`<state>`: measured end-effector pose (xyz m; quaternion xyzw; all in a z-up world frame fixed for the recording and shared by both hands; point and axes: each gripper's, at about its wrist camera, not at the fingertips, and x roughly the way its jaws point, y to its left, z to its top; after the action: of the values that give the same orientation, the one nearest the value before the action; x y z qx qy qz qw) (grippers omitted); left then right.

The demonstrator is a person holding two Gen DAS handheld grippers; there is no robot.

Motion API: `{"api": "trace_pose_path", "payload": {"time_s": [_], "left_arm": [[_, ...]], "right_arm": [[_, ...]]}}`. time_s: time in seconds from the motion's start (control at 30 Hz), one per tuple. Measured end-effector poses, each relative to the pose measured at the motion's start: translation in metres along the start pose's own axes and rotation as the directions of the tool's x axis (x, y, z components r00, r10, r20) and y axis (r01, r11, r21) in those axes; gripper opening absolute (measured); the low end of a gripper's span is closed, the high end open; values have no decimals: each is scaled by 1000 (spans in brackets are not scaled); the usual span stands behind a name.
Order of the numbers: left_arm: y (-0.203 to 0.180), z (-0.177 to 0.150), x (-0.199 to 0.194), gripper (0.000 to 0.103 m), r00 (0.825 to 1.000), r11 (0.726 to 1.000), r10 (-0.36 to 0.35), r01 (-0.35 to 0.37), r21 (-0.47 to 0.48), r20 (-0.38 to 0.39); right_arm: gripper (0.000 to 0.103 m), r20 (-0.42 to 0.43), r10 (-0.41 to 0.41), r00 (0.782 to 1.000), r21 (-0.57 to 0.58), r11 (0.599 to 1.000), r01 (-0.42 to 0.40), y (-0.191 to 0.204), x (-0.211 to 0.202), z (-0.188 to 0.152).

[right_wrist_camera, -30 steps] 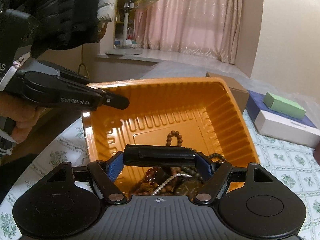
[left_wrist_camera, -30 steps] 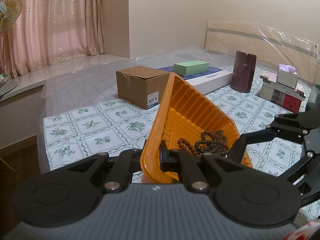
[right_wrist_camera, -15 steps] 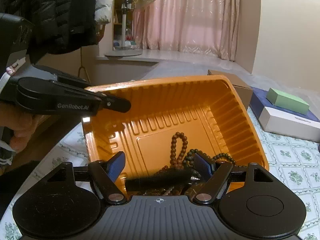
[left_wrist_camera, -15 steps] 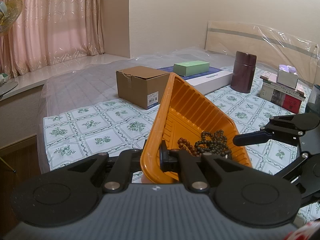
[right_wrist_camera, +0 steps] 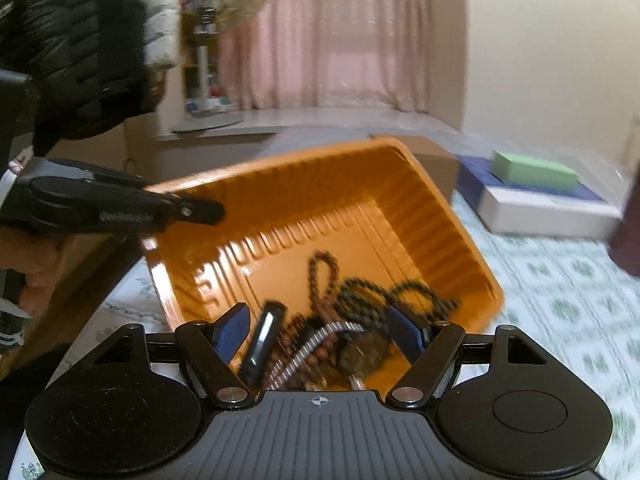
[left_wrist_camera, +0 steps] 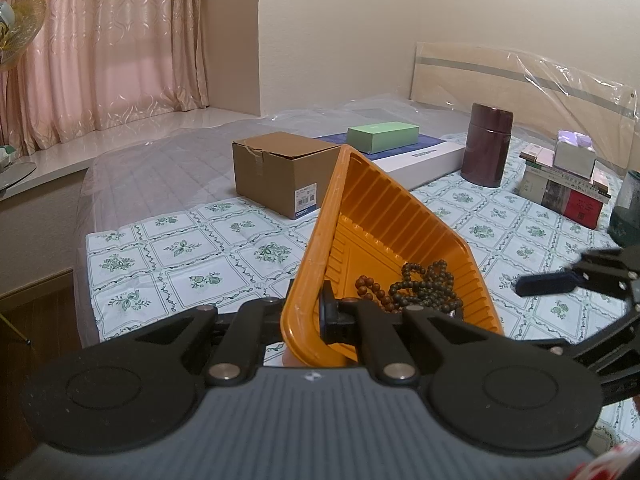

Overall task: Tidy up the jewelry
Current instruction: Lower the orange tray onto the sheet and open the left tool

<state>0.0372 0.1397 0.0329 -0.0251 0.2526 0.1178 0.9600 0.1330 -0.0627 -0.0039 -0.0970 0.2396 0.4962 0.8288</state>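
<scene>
Pulled the right gripper (right_wrist_camera: 320, 330) back from the orange tray (right_wrist_camera: 320, 200) since a second ago, with fingers spread wide and empty. Let the black bar (right_wrist_camera: 264, 336) drop among the beads (right_wrist_camera: 400, 296) at the tray's low corner. Kept the left gripper (left_wrist_camera: 306, 312) clamped on the tray's near wall, one finger inside, one outside. Held the tray tilted above the bed (left_wrist_camera: 200, 248), probably to gather the loose strands at the low end, within easy reach for sorting.
</scene>
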Motion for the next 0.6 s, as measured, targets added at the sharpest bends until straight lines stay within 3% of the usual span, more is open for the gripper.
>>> {"api": "trace_pose_path", "payload": {"time_s": [0.13,0.33,0.6], "left_arm": [[1,0,0,7,1000,1000,-1,1,-1,1],[1,0,-1,7,1000,1000,-5,5,2,3],[8,-2,1,7,1000,1000,-11,10,-22,-8]], "right_arm": [[76,-15,-65,998,110,992,67,-10,-16,-18],[76,-35,-147,989,287,946,151,-23,-45,-42],[76,-85,-248,965,386,885,261,-30,-75,-66]]}}
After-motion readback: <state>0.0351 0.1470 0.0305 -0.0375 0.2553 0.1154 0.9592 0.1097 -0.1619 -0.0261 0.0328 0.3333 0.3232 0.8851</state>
